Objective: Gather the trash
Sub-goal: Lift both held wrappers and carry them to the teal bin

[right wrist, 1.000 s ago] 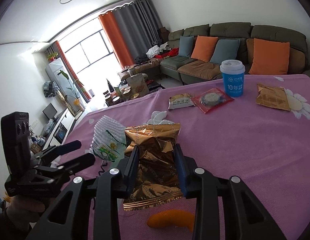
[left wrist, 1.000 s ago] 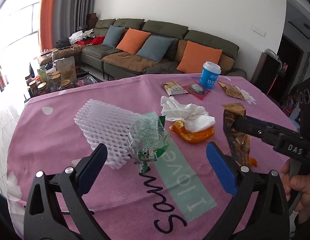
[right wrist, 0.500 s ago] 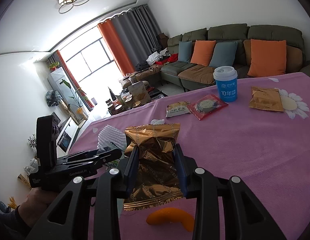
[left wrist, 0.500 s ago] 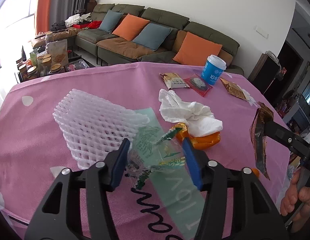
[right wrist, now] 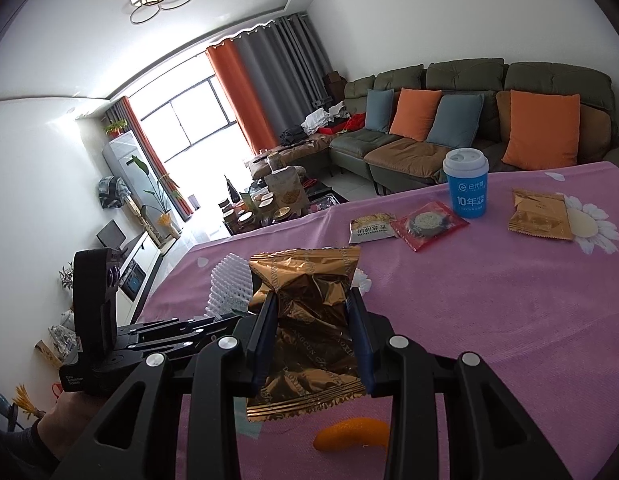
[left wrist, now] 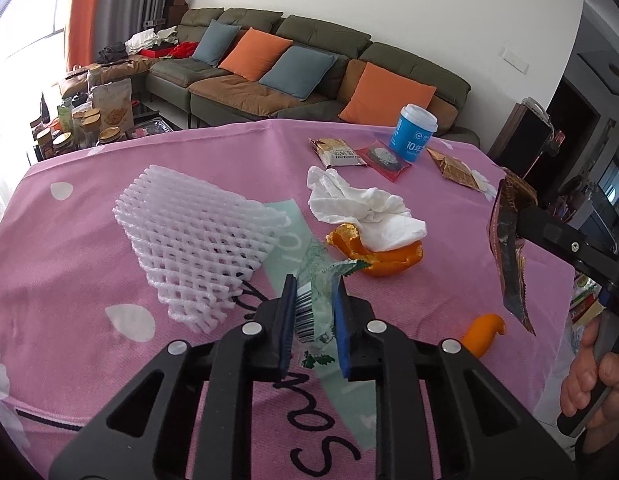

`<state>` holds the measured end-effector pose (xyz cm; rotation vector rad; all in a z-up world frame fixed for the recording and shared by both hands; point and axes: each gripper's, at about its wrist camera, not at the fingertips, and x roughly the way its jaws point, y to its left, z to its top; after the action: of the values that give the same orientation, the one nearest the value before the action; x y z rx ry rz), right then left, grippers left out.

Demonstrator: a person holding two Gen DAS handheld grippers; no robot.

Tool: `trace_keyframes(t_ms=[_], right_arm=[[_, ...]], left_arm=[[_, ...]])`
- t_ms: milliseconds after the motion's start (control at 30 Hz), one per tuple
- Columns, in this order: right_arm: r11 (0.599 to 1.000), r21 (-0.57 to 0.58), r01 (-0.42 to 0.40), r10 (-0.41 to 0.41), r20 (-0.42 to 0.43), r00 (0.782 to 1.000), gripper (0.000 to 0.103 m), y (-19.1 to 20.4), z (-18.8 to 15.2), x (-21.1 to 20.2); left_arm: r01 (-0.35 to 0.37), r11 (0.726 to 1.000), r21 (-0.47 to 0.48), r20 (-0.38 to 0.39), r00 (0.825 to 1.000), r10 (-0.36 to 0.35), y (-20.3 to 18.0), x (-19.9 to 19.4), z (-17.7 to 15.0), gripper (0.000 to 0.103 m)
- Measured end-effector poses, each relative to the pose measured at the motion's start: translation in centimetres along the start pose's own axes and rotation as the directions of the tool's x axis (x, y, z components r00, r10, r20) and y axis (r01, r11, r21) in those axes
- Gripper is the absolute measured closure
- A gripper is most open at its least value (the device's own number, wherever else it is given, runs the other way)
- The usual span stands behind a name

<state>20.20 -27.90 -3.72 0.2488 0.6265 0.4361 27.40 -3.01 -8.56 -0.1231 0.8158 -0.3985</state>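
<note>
My left gripper is shut on a crumpled green and clear plastic wrapper, held just above the pink tablecloth. My right gripper is shut on a gold foil snack bag, held up above the table; the bag also shows at the right of the left wrist view. On the cloth lie a white foam fruit net, a crumpled white tissue, orange peel and a smaller peel piece.
At the far side of the table stand a blue paper cup, a small snack packet, a red packet and a gold packet. A sofa stands behind the table.
My left gripper closed on the green wrapper, which was lying loose between its open jaws a second ago. My right gripper kept its hold on the gold bag and rose slightly.
</note>
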Motion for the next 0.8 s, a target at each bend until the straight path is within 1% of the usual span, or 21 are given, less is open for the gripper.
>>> trace_keyframes(t_ms=[200,300,467,567,800], right_arm=[[0.999,-0.039,-0.021,0.021,0.003,1.0,0.07,2.0,0.4,0.0],[0.998,-0.062,-0.034,0.035,0.003,0.999,0.07,3.1,0.5,0.1],[0.993,-0.1,-0.056,0.057,0.004,0.998,0.07,5.3,0.6,0.0],[0.989,-0.131,-0.067,0.069,0.006,0.998,0.07,6.8,0.7,-0.2],[0.969,-0.224,-0.104,0.108,0.006,0.994,0.07,11.4,0.7,-1.0]], left_arm=[[-0.001,0.999,-0.034,0.073,0.997,0.003,1.0,-4.5,-1.2,0.087],[-0.025,0.999,-0.048,0.117,0.993,0.031,1.7,-7.3,-1.9,0.087],[-0.05,0.995,-0.09,0.186,0.98,0.066,2.9,-12.4,-3.4,0.087],[-0.067,0.993,-0.1,0.219,0.972,0.088,3.3,-14.9,-4.3,0.087],[-0.116,0.986,-0.119,0.293,0.945,0.146,3.9,-21.0,-6.4,0.087]])
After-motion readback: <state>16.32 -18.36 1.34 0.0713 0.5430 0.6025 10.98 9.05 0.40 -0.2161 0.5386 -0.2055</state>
